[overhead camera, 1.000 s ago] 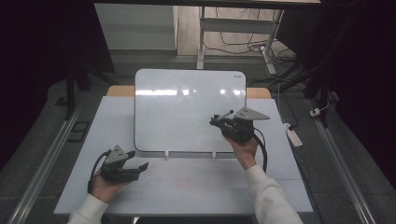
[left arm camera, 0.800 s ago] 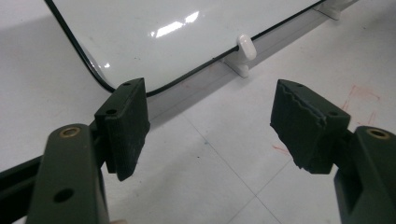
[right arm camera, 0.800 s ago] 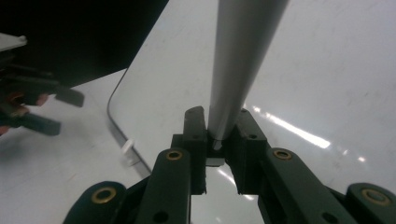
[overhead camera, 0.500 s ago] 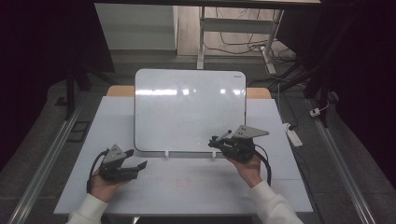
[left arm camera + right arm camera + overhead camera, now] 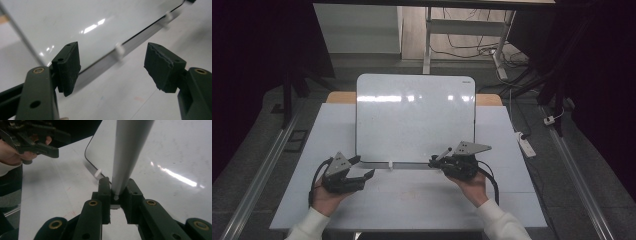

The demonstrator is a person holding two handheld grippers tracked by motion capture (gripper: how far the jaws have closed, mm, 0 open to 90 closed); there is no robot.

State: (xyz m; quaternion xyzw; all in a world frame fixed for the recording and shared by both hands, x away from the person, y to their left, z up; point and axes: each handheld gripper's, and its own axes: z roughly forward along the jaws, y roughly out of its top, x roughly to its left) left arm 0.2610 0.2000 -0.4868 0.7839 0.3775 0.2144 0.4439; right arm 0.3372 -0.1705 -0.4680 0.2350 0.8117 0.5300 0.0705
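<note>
The marker (image 5: 130, 150) sits clamped between the jaws of my right claw (image 5: 443, 161), its grey barrel running straight out ahead of the pads (image 5: 104, 192) and slightly up, away from my hand. In the high view the marker (image 5: 443, 153) is a short grey stick poking out past the claw's tip, over the bottom edge of the whiteboard (image 5: 414, 117). That board lies just in front of the claw, propped on the white table (image 5: 412, 200); a small white clip (image 5: 98, 173) on its lower rim shows just left of my jaws. Farther off to that side, well apart from the marker, my left claw (image 5: 361, 167) hovers over the table with its jaws spread wide and nothing between them (image 5: 112, 67). The board's lower corner and rim (image 5: 120, 52) lie right ahead of its pads (image 5: 68, 67).
</note>
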